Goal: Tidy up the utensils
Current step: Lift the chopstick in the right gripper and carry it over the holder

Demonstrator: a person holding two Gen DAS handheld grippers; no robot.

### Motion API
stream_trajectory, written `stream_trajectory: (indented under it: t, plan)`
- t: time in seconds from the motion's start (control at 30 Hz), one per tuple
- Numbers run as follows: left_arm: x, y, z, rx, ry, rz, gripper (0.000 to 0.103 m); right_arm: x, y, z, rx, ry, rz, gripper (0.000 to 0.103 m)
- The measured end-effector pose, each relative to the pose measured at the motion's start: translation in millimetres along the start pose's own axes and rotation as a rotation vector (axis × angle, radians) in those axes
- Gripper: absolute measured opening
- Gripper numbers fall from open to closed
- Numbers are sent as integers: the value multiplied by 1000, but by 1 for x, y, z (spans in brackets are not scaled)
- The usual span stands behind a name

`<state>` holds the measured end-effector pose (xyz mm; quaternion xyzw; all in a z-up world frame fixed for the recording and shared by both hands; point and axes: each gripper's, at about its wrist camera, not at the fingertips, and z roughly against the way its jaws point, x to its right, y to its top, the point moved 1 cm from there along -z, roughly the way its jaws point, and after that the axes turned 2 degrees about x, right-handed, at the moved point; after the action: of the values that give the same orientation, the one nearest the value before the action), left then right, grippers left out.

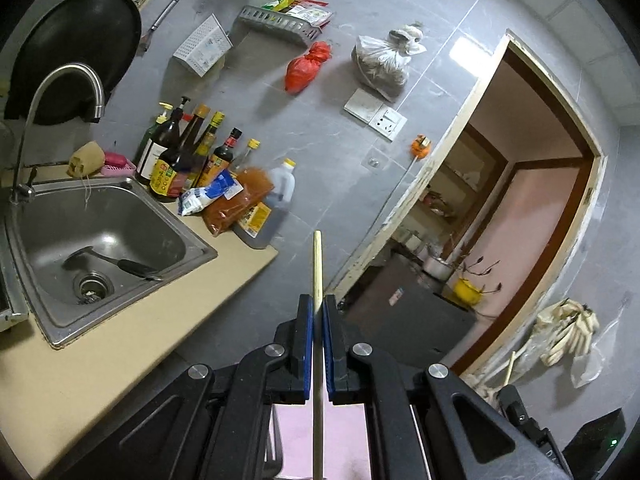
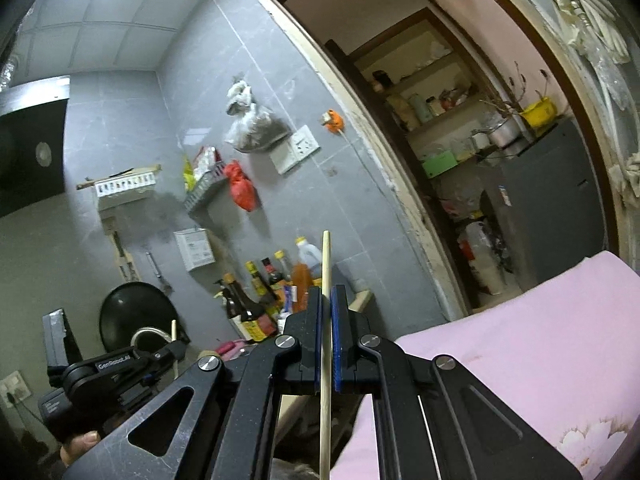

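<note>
My left gripper (image 1: 318, 302) is shut on a wooden chopstick (image 1: 318, 264) that sticks out past the blue pads, held in the air beside the counter's end. My right gripper (image 2: 329, 294) is shut on a second wooden chopstick (image 2: 326, 264), also held in the air. The left gripper (image 2: 176, 346) with its chopstick tip shows at the lower left of the right wrist view. A white slotted utensil holder (image 1: 203, 46) hangs on the grey wall; it also shows in the right wrist view (image 2: 125, 188). A black spatula (image 1: 112, 262) lies in the steel sink (image 1: 48, 312).
Sauce bottles (image 1: 188, 156) and packets (image 1: 236, 200) crowd the counter (image 1: 60, 384) beside the sink. A tap (image 1: 72, 76), a black wok (image 1: 76, 48), a grey basket (image 1: 276, 24) and hanging bags (image 1: 308, 66) are on the wall. A doorway (image 1: 520, 208) is at the right. Pink cloth (image 2: 520, 344) lies below.
</note>
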<state>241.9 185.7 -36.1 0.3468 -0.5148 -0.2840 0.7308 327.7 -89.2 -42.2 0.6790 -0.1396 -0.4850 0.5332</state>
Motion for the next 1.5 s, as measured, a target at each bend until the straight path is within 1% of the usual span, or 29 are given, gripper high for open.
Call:
stream_trajectory:
  t: [0.07,0.33,0.4,0.5,0.67,0.83,0.97,1.17,1.27,1.33,1.43,1.5]
  plan:
    - [2,-6,0,11,6,-13,5,5,-4,-1,9,-7,-2,4]
    - [19,-28,5,95,50,-151,5,5,-17,-6,36,-8,45,4]
    - [21,-32,7,113,56,-171,5,3,-20,-5,38,-7,64,4]
    - [23,-37,10,127,56,-181,5,-2,-20,-2,49,-11,112,4]
    - [24,-43,14,152,61,-189,5,-7,-24,2,34,-12,172,4]
    - [27,-50,16,171,67,-218,5,-7,-27,5,16,-8,188,4]
    - [26,-50,15,168,66,-214,5,-9,-29,7,1,-7,207,4]
    - [17,-58,19,163,73,-180,5,-10,-30,11,10,-11,245,4]
    - [14,-60,21,150,60,-174,5,-9,-32,11,-1,-13,237,4]
    - [14,-61,23,130,43,-182,5,-9,-32,13,-7,-14,233,4]
    - [14,-60,25,98,24,-210,5,-9,-31,15,-45,-1,239,4]
    - [14,-60,27,58,-1,-236,5,-8,-31,17,-79,6,240,4]
